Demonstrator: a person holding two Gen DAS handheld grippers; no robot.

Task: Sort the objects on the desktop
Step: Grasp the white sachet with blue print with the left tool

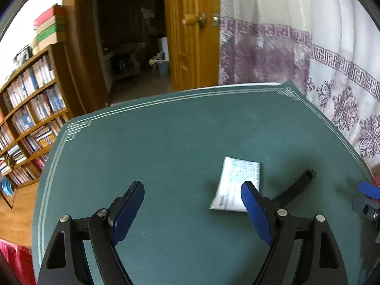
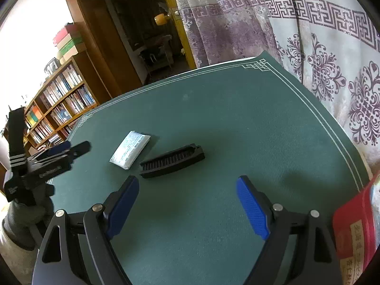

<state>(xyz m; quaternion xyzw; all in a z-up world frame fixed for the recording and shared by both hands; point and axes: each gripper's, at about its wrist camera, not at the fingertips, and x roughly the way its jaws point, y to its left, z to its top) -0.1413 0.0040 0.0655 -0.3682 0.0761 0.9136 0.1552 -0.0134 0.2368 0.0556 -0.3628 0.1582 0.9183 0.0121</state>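
A white printed packet lies flat on the green table mat. Just right of it rests a black ridged clip-like piece, partly hidden behind my left finger in the left wrist view. My left gripper hovers open above the mat, the packet beside its right fingertip; from the right wrist view it shows at the left edge. My right gripper stands open over bare mat, nearer than the black piece. Nothing sits between either pair of fingers.
A red box with printed labels sits at the mat's near right corner. A patterned white and purple curtain hangs behind the table. A bookshelf and an open wooden door stand beyond the far edge.
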